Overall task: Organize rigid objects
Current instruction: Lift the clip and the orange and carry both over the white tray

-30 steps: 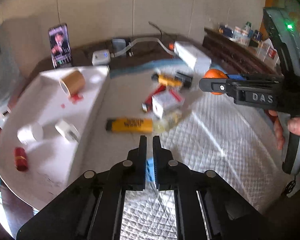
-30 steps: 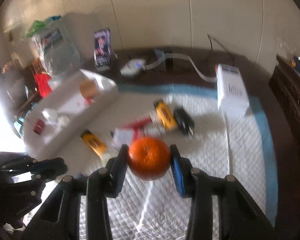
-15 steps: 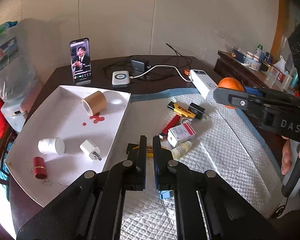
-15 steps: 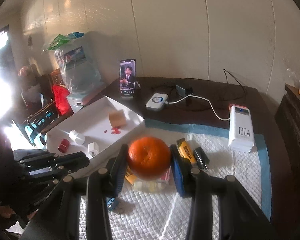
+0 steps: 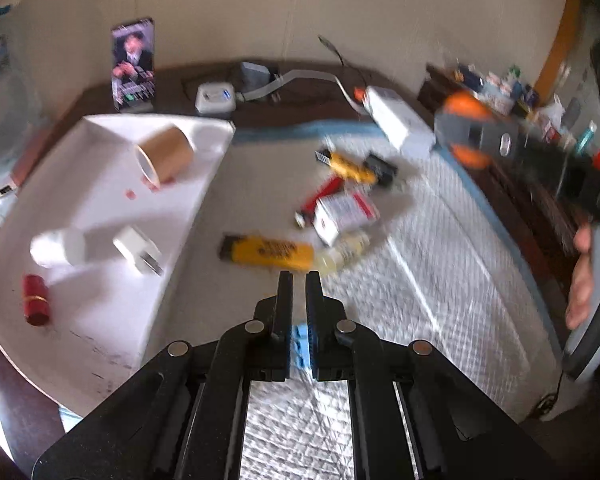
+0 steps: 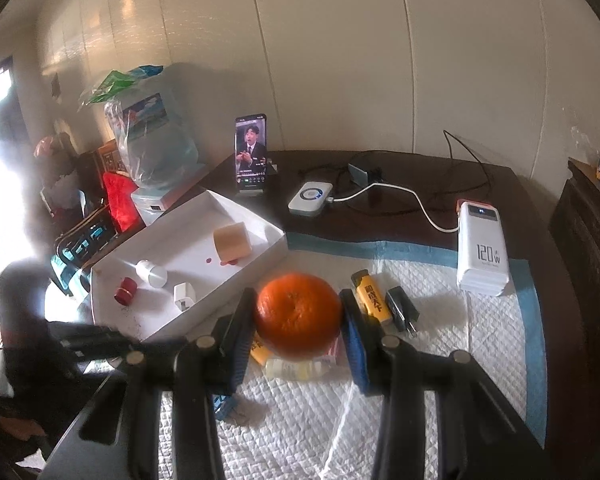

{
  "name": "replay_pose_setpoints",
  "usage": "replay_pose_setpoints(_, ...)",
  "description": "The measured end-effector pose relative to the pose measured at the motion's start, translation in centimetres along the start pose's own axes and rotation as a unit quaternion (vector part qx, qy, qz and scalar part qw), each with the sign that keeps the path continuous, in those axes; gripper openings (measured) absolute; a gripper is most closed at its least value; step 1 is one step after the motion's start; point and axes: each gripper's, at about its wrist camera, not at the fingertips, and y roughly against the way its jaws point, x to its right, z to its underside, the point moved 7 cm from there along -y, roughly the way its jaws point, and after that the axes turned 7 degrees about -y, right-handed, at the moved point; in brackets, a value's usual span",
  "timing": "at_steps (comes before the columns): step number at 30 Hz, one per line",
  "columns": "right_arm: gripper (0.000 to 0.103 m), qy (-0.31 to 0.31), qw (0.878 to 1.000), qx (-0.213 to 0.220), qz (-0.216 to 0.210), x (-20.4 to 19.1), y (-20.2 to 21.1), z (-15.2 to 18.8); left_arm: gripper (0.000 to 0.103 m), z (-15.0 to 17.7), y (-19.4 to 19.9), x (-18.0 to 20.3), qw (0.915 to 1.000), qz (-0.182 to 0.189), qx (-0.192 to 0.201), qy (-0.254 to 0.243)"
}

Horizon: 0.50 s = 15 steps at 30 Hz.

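Right gripper (image 6: pixel 298 316) clamped on the orange (image 6: pixel 298 312), lifted above the quilted pad (image 6: pixel 440 360) — likely bound for the white tray (image 6: pixel 260 226). Left gripper (image 5: pixel 299 280) nearly closed, empty, over a yellow lighter (image 5: pixel 270 250) — seemingly readied for it.

Tray to my left, clutter ahead on the pad

From my right gripper (image 6: pixel 298 312), the orange (image 6: pixel 298 312) sits between its fingers; the tray (image 6: pixel 260 258) lies ahead-left, the lighter (image 6: pixel 372 298) and plug (image 6: pixel 400 308) just ahead-right, the power bank (image 6: pixel 482 248) farther right, the phone (image 6: pixel 251 152) behind.
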Motion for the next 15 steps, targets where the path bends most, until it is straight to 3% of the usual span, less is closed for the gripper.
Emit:
replay_pose_setpoints(3, 0.04, -0.007, 1.0, -0.001, 0.003, 0.5, 0.0, 0.1, 0.009, 1.1, -1.1, 0.9, 0.9997, 0.001, -0.016, -0.019)
replay_pose_setpoints(5, 0.04, -0.013, 1.0, -0.002, 0.005, 0.9, -0.1, 0.2, 0.026, 1.8, -2.1, 1.0, 0.9992, 0.003, -0.029, -0.027)
replay_pose_setpoints(7, 0.04, -0.016, 1.0, -0.004, 0.005, 1.1, -0.1, 0.3, 0.064, 2.4, -2.7, 1.1, 0.9986, 0.003, -0.036, -0.038)
replay_pose_setpoints(8, 0.04, -0.017, 1.0, -0.005, 0.005, 1.2, -0.1, 0.4, 0.07, 2.7, -2.9, 1.1, 0.9985, 0.008, -0.036, -0.041)
replay_pose_setpoints(11, 0.04, -0.017, 1.0, -0.007, 0.005, 1.1, -0.2, 0.5, 0.08, 3.2, -3.0, 1.2, 0.9981, 0.02, -0.034, -0.048)
replay_pose_setpoints(15, 0.04, -0.018, 1.0, -0.009, 0.006, 1.2, -0.3, 0.5, 0.08, 3.3, -2.6, 1.7, 0.9971, 0.045, -0.027, -0.054)
